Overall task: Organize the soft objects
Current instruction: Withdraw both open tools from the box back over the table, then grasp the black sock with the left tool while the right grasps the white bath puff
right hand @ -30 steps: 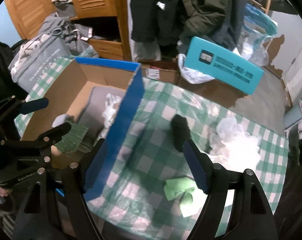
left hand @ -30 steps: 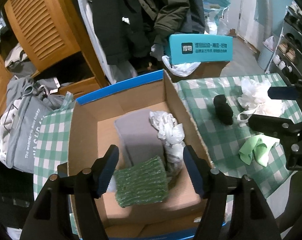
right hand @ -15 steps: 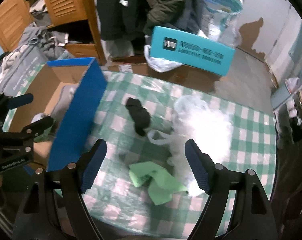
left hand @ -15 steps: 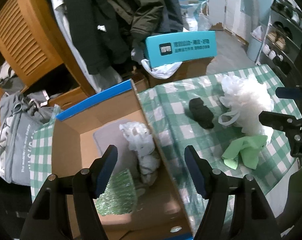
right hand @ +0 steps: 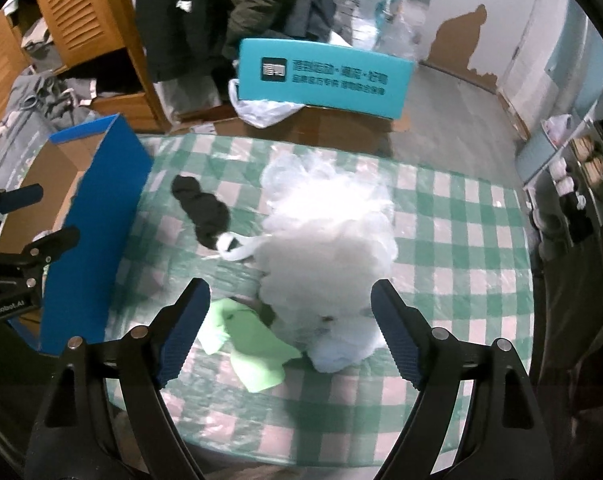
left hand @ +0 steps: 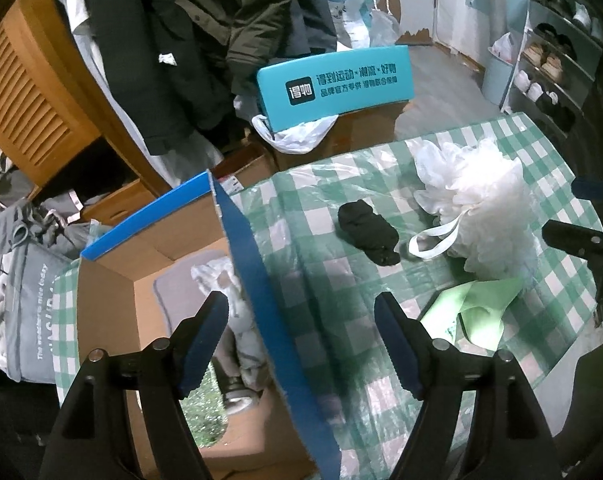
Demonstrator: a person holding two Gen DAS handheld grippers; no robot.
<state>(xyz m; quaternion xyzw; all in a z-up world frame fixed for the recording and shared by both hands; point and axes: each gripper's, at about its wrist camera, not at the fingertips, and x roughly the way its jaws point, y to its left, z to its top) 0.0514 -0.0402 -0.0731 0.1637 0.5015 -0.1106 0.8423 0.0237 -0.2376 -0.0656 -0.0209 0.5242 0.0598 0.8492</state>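
On the green-and-white checked surface [right hand: 461, 216] lie three loose soft things, and a cardboard box [left hand: 113, 320] with blue outer walls stands at its left end. Nearest the box, toward the far edge, is a rolled black sock [right hand: 201, 208]; just beside it, toward the middle, sits a big white mesh bath pouf [right hand: 329, 240], whose white loop handle [right hand: 237, 248] reaches the sock's near end. A crumpled light-green cloth [right hand: 253, 344] lies at the near edge, tucked against the pouf's near side. Inside the box, as the left wrist view shows, are a flat grey pad [left hand: 181, 280] on the floor, a crumpled white plastic bag [left hand: 221, 280] against the right wall and a green ribbed sponge [left hand: 201, 412] at the near end, partly hidden by the jaw. The left gripper [left hand: 301, 344] hangs over the box's right wall, one jaw above the inside and the other above the checked cloth; its jaws are opening, already fairly wide, with only the wall's blue edge below them and nothing held. The right gripper [right hand: 289, 332] points down at the near part of the surface; its jaws are opening, close to full spread, empty, with the near side of the pouf and the green cloth showing between them but not touched by the pads. Beyond the far edge stand a teal box [right hand: 321, 76] with printed characters, dark coats [right hand: 221, 8] hanging, and a slatted wooden cupboard [right hand: 81, 12].
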